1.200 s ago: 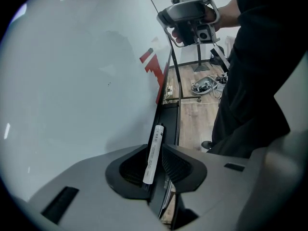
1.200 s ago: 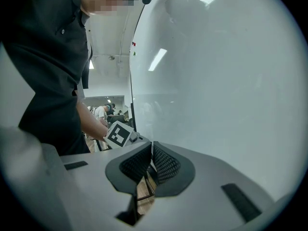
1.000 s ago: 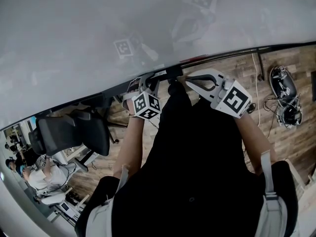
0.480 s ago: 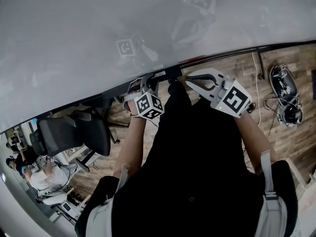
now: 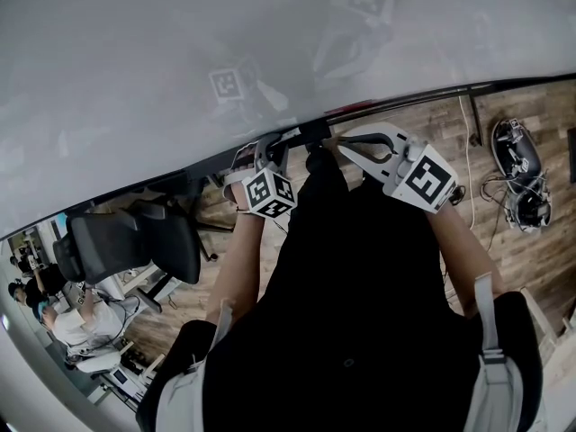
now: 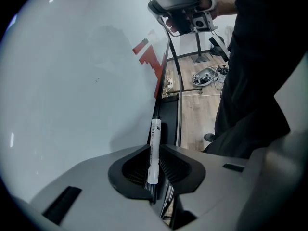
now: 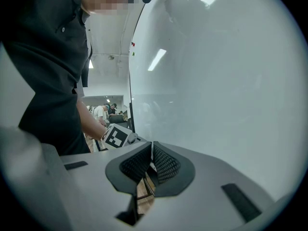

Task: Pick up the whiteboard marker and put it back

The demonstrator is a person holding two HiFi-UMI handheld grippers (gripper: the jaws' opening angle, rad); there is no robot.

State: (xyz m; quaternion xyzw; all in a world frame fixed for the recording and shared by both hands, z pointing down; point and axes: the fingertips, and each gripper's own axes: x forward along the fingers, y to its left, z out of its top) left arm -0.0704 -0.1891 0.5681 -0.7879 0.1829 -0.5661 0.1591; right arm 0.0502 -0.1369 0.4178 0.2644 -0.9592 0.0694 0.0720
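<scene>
Your left tool clamped tight on whiteboard marker; barrel sticks out forward between pads. Just beyond it, black tray rail at foot of whiteboard; contact with rail unclear. Over last second your left tool barely drifts, so put-back likely not done yet: you still need to seat marker, then release. Farther along rail, your right tool pinched together, empty.

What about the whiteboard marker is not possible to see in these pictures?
The whiteboard marker's lower end: left gripper view, buried between the left gripper's pads.
Its printed label: left gripper view, too small to read.
Whole marker: head view, hidden behind the left gripper.
</scene>
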